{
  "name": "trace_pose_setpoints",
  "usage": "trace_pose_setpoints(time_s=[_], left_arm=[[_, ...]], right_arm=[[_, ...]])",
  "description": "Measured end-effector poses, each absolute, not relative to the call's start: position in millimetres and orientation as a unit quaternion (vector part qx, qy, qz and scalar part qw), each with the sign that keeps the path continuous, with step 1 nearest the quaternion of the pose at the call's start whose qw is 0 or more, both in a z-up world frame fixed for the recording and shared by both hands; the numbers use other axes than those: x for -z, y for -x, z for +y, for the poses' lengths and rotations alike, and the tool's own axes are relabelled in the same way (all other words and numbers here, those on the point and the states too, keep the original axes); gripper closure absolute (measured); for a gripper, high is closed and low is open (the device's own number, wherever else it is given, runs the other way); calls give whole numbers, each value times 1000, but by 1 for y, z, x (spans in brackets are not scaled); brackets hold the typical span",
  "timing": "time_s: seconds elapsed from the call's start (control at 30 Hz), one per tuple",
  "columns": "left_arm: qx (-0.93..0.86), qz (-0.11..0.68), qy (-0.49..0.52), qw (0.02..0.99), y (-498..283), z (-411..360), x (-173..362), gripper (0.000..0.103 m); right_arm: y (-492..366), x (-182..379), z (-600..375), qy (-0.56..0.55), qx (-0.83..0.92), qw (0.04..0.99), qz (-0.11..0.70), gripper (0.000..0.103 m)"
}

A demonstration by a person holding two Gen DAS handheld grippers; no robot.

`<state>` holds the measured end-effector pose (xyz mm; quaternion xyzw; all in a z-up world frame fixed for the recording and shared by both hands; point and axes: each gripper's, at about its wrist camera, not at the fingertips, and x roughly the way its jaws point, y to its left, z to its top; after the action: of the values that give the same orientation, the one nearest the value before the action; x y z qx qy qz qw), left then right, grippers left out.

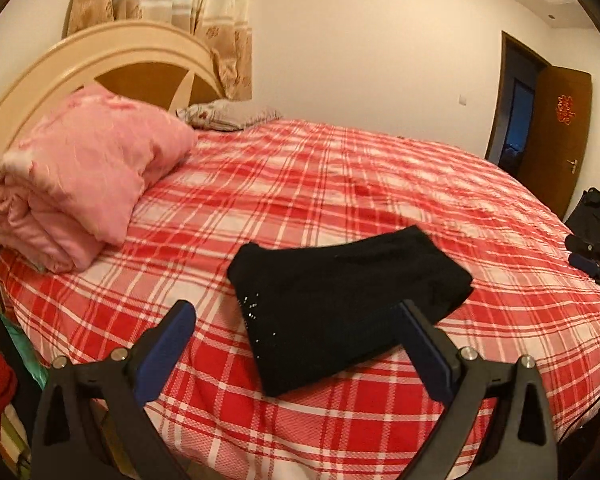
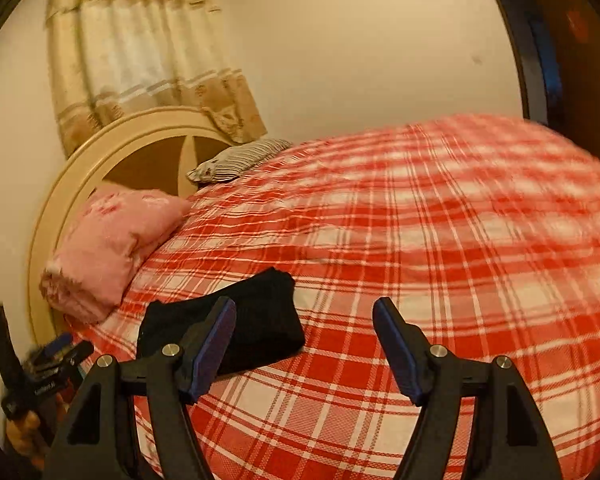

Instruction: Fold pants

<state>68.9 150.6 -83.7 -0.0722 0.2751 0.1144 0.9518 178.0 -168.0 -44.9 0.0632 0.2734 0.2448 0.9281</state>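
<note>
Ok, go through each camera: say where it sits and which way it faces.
Left wrist: on the left gripper, facing across the red plaid bed at the folded black pants; its open fingers show, the right gripper at the edge.
Right wrist: on the right gripper, facing the bed; open fingers show.
Shared: pants, pink quilt, headboard.

Plaid bed (image 1: 380, 184) — folded pants (image 1: 340, 300), pink quilt (image 1: 80, 176).
</note>
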Motion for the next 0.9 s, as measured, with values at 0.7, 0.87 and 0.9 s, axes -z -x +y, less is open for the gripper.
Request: trace_pose_setpoints(time_s=[0.7,0.87,0.9], left_arm=[[-115,261,66,956,-60,139,75,2],[-114,260,66,957,-59,139,75,2],[-114,260,65,957,-59,139,75,2]], right_arm=[[-154,36,-147,-12,-256,936,242,28],[-154,37,-148,-14,-252,936,244,28],[-154,37,-148,-15,-252,936,244,28]])
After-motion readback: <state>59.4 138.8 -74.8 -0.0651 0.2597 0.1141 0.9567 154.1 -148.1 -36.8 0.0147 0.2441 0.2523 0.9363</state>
